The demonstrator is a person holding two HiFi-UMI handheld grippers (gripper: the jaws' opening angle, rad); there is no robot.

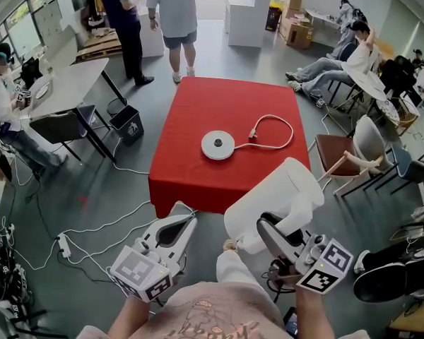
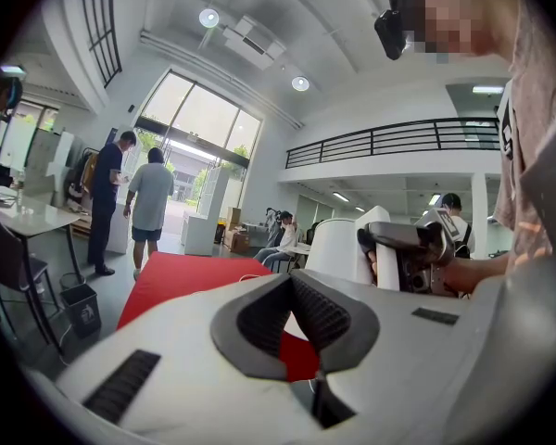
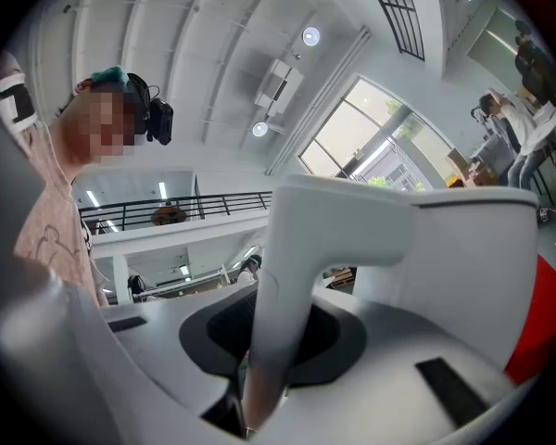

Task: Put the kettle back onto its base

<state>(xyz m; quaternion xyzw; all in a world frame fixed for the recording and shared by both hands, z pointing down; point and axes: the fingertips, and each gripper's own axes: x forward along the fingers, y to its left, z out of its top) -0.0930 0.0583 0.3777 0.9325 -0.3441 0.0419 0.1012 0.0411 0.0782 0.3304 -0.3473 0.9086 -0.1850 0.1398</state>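
Pale pink printed T-shirt (image 1: 212,316), white left tool (image 1: 178,223), white right tool (image 1: 272,235), dark grey pads (image 2: 259,318), black-and-white marker cubes (image 1: 141,272)

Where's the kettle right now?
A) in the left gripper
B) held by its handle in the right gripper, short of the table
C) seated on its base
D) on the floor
B: the right gripper clamps the kettle by its handle; the base sits bare on the red table.

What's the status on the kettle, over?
Right gripper shut on kettle, left gripper shut, empty. Kettle airborne, short of the table. Base bare, cord looped beside it.
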